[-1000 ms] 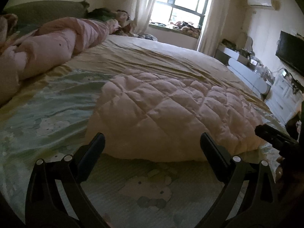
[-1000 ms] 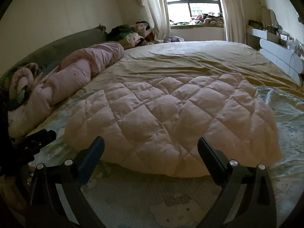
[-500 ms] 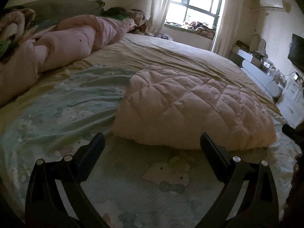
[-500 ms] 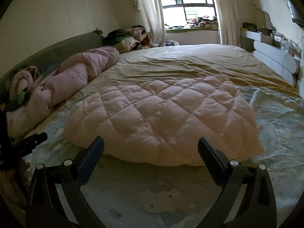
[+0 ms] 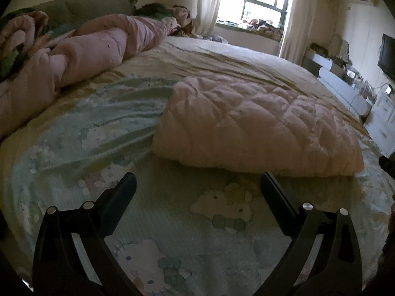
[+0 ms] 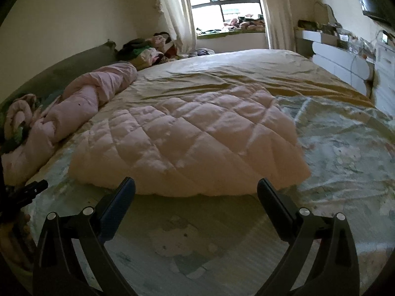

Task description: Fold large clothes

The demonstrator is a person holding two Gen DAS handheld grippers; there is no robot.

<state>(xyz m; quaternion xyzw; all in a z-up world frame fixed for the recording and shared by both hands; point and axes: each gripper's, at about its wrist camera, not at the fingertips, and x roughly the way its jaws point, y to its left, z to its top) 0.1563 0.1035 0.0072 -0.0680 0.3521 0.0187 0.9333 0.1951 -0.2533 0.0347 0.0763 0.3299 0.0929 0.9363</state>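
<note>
A pale pink quilted garment [image 5: 254, 125] lies folded into a thick pad on the bed, also seen in the right wrist view [image 6: 187, 143]. My left gripper [image 5: 197, 185] hovers open over the printed sheet, short of the garment's near left edge, nothing between its fingers. My right gripper [image 6: 196, 190] is open too, just in front of the garment's near edge, holding nothing. The other gripper's tip shows at the left edge of the right wrist view [image 6: 27, 190] and at the right edge of the left wrist view [image 5: 388, 165].
A pale green cartoon-print sheet [image 5: 98, 133] covers the near bed, a yellow sheet [image 6: 234, 74] the far part. A rolled pink duvet [image 5: 93, 49] lies along the headboard side. A clothes pile [image 6: 150, 49], window, white cabinets [image 6: 340, 64] and a TV [image 5: 387, 54] stand beyond.
Both grippers have drawn back from the folded garment, so it looks smaller and farther. The left view has shifted left, showing more printed sheet. Both stay open.
</note>
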